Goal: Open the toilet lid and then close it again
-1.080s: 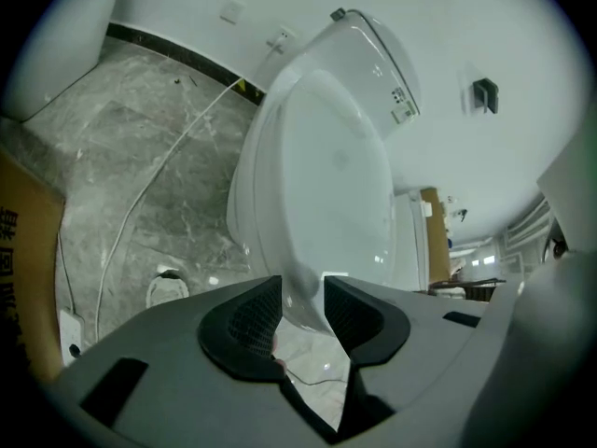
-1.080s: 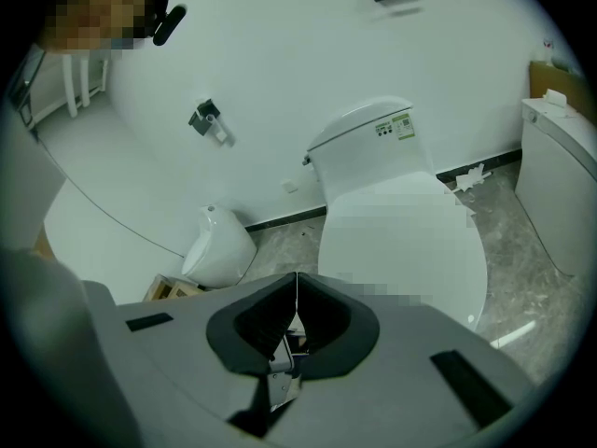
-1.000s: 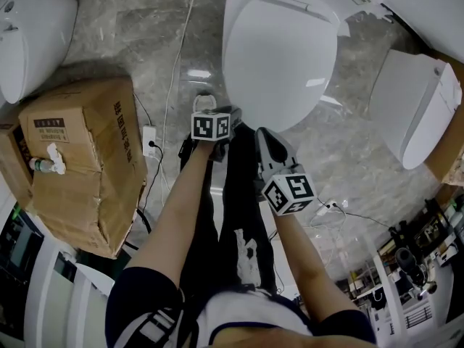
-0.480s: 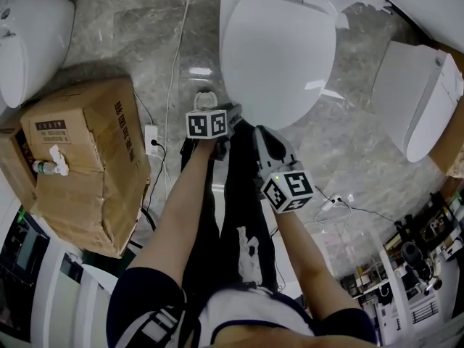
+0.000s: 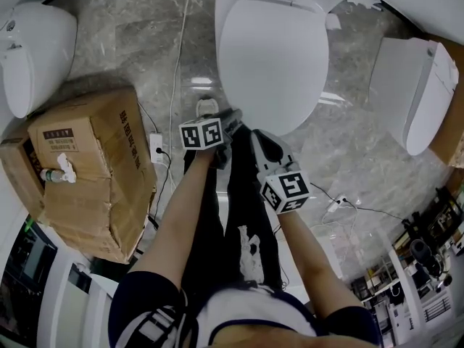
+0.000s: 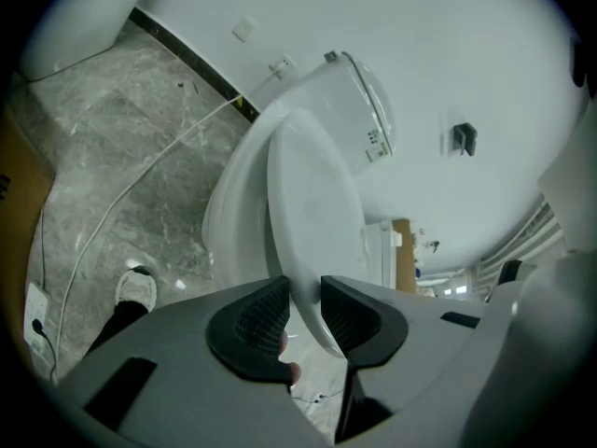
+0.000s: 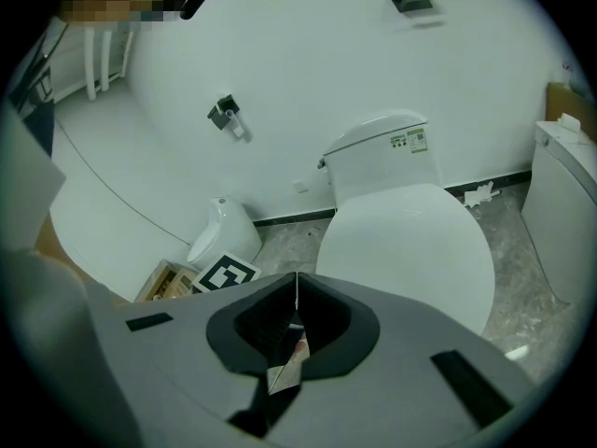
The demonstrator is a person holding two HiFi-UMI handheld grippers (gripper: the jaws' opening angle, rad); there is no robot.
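The front rim of the toilet lid (image 6: 312, 203) is caught between the ribbed pads (image 6: 256, 315) of the left gripper (image 6: 305, 292). Its jaws have just been closing, and both pads are pressed against the rim. In the left gripper view the lid is seen tilted up at its front, parted from the bowl (image 6: 229, 227) under it. The right gripper (image 7: 297, 280) is held with its jaws drawn fully together and nothing between them. In the head view it is placed just beside the left gripper (image 5: 232, 116) and a little short of the lid's front edge, apart from the lid.

Behind the lid, the tank (image 7: 378, 157) is set against the white wall. The grey marble floor (image 5: 130, 42) is crossed by a thin cable (image 5: 177, 64), which is led down to a power strip (image 5: 154, 145). To the left, a cardboard box (image 5: 87, 172) is placed near the strip, with a small bottle (image 5: 54, 173) laid on it. Beyond the box, a white urinal (image 5: 32, 49) is seen. To the right, well apart, a second toilet (image 5: 413, 93) is stood. A shoe (image 6: 137, 287) is planted by the bowl's foot.
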